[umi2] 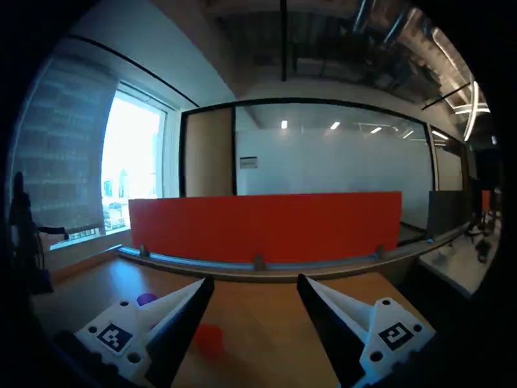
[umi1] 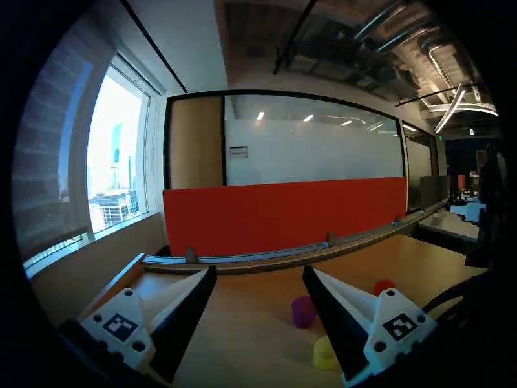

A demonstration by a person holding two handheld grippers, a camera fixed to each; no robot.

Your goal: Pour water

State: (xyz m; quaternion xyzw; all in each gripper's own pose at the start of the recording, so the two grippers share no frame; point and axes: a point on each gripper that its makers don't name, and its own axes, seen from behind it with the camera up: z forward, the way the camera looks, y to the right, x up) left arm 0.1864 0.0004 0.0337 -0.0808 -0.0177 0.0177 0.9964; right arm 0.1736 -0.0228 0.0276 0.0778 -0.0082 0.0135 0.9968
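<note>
left gripper (umi1: 258,275) and right gripper (umi2: 254,281) both stood apart, empty. purple cup (umi1: 302,310) near on desk (umi1: 252,343) looked light, stiff, slick; take mid-wall.

A red divider panel (umi1: 284,216) backs the wooden bench (umi1: 258,330); behind it a frosted glass wall (umi1: 313,149), left a bright window (umi1: 116,168).

An open-plan office, long wooden table (umi1: 258,323) backed by an orange divider panel (umi1: 284,213), glass-walled meeting room (umi1: 310,145) behind, exposed ceiling pipes (umi1: 381,39), city towers outside the window (umi1: 116,168).
</note>
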